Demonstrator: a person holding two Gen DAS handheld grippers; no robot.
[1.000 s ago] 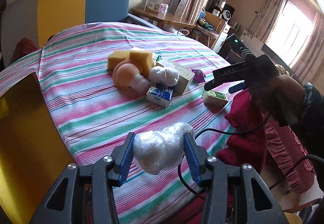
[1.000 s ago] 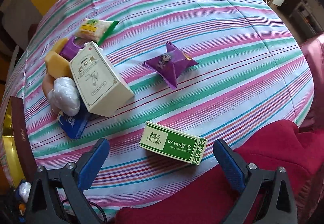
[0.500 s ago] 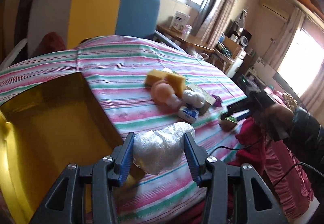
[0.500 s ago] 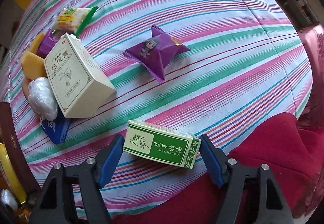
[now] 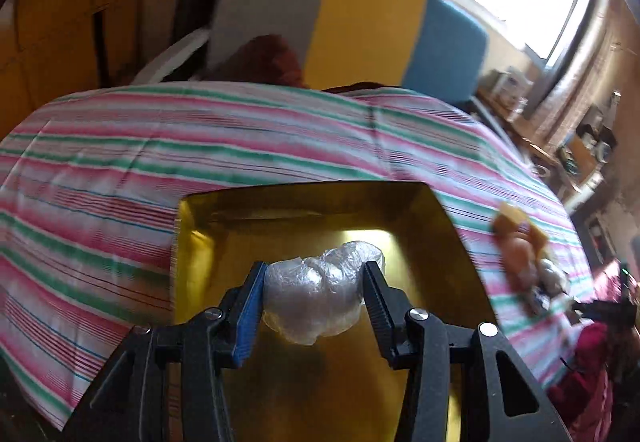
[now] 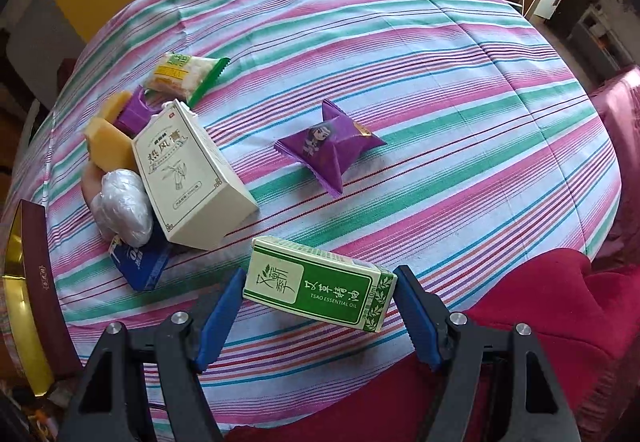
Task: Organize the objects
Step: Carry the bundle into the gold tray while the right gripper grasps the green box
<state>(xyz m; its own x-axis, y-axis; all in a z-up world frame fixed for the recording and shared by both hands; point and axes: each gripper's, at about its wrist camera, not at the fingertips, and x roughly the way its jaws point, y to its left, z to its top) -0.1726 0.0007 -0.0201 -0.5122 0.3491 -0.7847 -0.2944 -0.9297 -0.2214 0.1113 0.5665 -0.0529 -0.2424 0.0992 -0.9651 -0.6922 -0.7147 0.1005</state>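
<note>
Currently the left claw [image 5: 314,296] clenches a soft, crinkly plastic-wrapped lump [image 5: 316,294] above the gold tray [image 5: 200,242], while the right claw [image 6: 318,308] pinches a light, stiff green carton [image 6: 320,294] endwise, just above the striped surface [image 6: 400,62].

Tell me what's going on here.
A person is tidying a striped table with two hand-held grippers. The left gripper holds a plastic-wrapped lump over a gold box. The right gripper has just closed its jaws around a green carton, which looks slightly lifted.
</note>
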